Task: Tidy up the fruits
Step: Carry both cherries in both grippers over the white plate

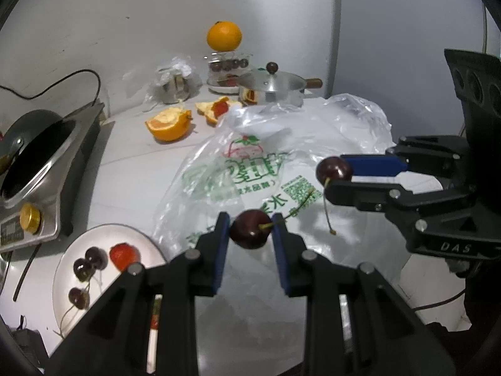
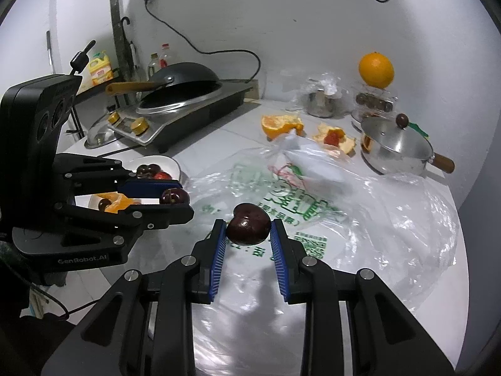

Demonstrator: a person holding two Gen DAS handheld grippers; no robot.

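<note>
left gripper (image 1: 250,228): pads pinching a dark cherry (image 1: 250,229), stem poking out past the right pad; held in the air over the plastic bag (image 1: 281,169).
right gripper (image 2: 249,230): pads pinching a second dark cherry (image 2: 249,224) by its sides, also above the bag; its stem hangs loose below, seen from the left wrist view.
target, my guess: white plate (image 1: 67,269) at the worktop's near-left edge, already carrying three cherries and a strawberry (image 1: 124,255).
risk, slip: cherries are round, glossy, held only at the pad tips; a quick swing or tilt could pop one out and it would roll across the slick bag.
risk, crush: any more squeeze likely bruises or splits the skin.
risk, collision: both grippers sit near each other and probably head to the same plate; converging paths could knock the fruit loose.
risk, snag: a dangling stem could catch on the bag's crumpled folds if carried low.
risk, plate: a drop from height would likely make the cherry bounce or scatter what's on the plate.
worktop (image 1: 131,163): white, glossy, mostly covered by the clear green-printed bag.
left edge: induction cooker (image 1: 47,169) with a black wok, cable running up the wall.
back: cut orange half (image 1: 169,123), peel scraps, whole orange (image 1: 224,36) perched on a glass container, lidded steel pot (image 1: 271,89) toward the back right.
room: white walls, small kitchen corner, dim light.
</note>
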